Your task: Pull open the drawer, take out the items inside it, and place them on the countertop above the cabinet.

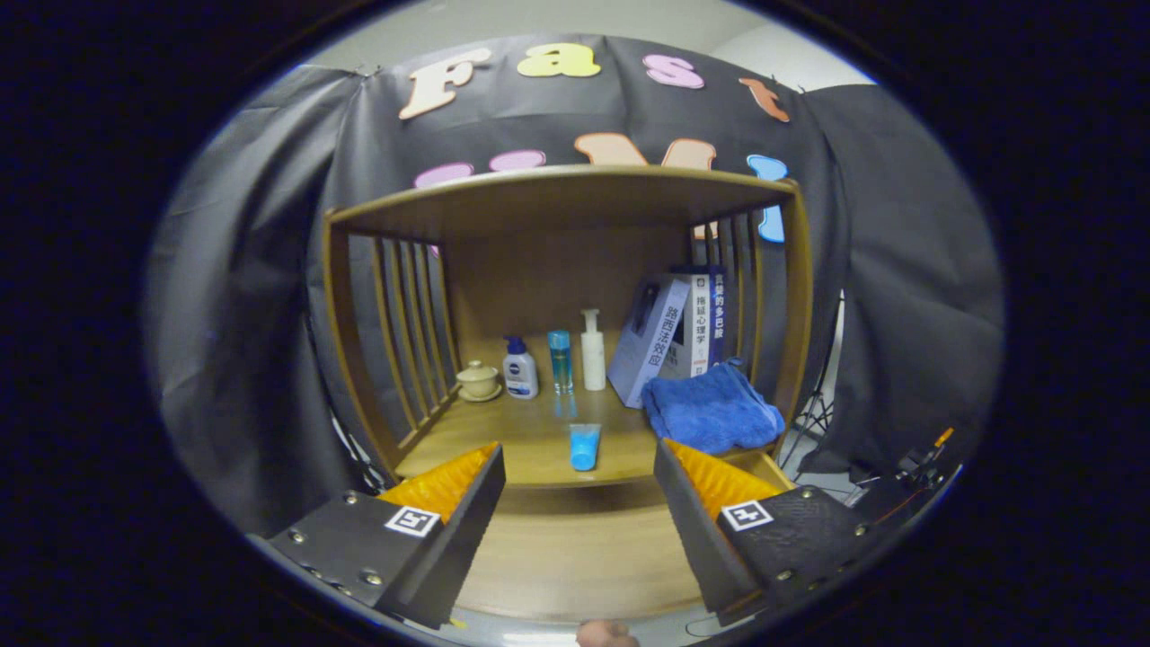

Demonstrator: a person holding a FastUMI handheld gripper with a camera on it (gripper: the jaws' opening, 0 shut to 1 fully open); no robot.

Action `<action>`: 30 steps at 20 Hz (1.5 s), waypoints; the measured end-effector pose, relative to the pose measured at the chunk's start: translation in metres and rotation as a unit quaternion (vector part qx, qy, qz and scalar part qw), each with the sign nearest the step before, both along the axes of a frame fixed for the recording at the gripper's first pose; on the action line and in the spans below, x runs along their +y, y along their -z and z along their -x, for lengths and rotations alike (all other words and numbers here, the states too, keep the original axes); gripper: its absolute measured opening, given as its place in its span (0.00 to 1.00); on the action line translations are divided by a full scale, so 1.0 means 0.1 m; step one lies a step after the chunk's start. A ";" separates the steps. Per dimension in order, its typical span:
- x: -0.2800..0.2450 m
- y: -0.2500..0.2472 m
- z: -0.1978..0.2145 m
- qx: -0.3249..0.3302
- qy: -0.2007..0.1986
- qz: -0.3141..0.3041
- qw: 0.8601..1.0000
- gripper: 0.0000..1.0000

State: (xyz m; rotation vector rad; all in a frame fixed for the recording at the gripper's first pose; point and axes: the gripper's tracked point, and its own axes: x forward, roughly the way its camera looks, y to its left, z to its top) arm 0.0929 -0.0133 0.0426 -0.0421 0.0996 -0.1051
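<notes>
The gripper (579, 490) faces a wooden cabinet (346, 314) with its two fingers spread wide apart and nothing held between them. Below and between the fingers lies the drawer (575, 557), a wooden surface just under the shelf's front edge; whether it is open cannot be told. Just ahead of the fingers, in the gap between them, a small blue tube (584, 447) lies on the shelf (503, 431) near its front edge, apart from both fingers. Just beyond the right finger, a folded blue towel (712, 412) sits on the shelf by the cabinet's right side. Behind the towel, two books (674, 332) lean against the right slats. Farther beyond the fingers, along the back of the shelf, stands a row of things: a small lidded cup (478, 379) on a saucer toward the left slats, then a white bottle (520, 368) with a blue cap, then a slim clear blue bottle (560, 359), then a white pump bottle (593, 350), each upright and a little apart from the next. The countertop (557, 193) spans the cabinet above the shelf, well beyond the fingers, seen edge-on. Black cloth (252, 314) hangs behind and to both sides of the cabinet. A fingertip (606, 633) shows below the drawer, between the gripper's two halves.
</notes>
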 end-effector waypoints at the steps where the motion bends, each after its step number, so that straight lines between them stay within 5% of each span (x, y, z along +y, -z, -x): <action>1: -0.01 0.01 0.12 -0.005 -0.005 0.006 1.000 0.98; 11: -0.23 0.69 0.92 -0.056 0.020 0.051 0.997 0.98; 18: -0.28 1.71 0.90 0.006 0.011 -0.012 1.000 0.99; 25: -0.15 2.19 0.84 0.028 -0.007 0.009 1.000 0.99; 30: -0.25 2.41 0.65 0.050 0.015 -0.007 0.999 0.99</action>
